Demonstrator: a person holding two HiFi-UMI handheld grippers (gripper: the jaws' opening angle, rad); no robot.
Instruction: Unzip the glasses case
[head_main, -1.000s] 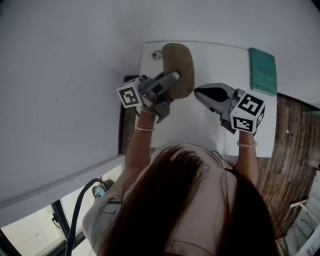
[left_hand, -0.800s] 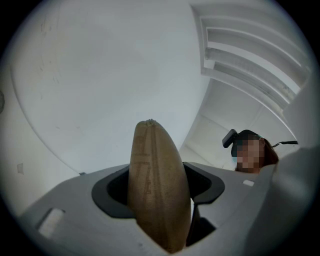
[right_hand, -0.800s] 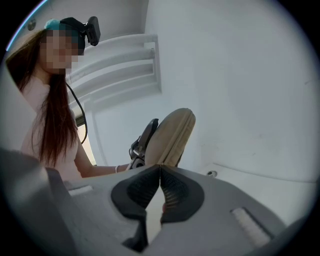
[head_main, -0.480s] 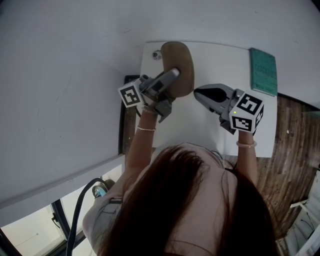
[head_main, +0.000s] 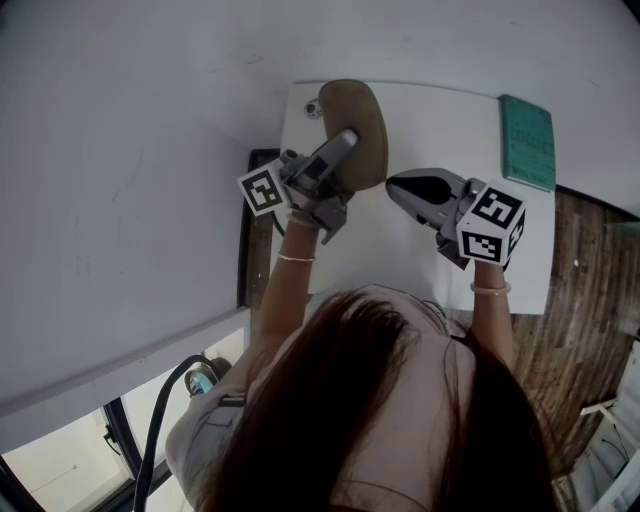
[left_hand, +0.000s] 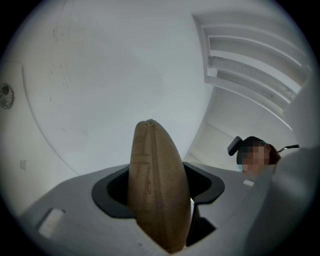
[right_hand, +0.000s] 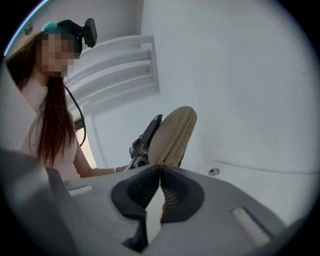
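Observation:
A brown oval glasses case (head_main: 360, 125) is held up over the far left part of the white table (head_main: 440, 120). My left gripper (head_main: 345, 140) is shut on its near end. In the left gripper view the case (left_hand: 155, 175) stands edge-on between the jaws, with its seam facing me. My right gripper (head_main: 393, 185) hovers just right of the case, shut with nothing in it. The right gripper view shows its pads (right_hand: 170, 187) pressed together, with the case (right_hand: 175, 130) and the left gripper (right_hand: 146, 137) a little ahead. I cannot make out the zipper pull.
A green notebook (head_main: 526, 140) lies at the table's far right corner. A small round fitting (head_main: 314, 108) sits in the tabletop by the case. A white wall runs along the left, and wooden floor (head_main: 590, 280) shows to the right.
The left gripper has shifted the case slightly toward the table's far edge and tilted it a little. The right gripper has hardly moved.

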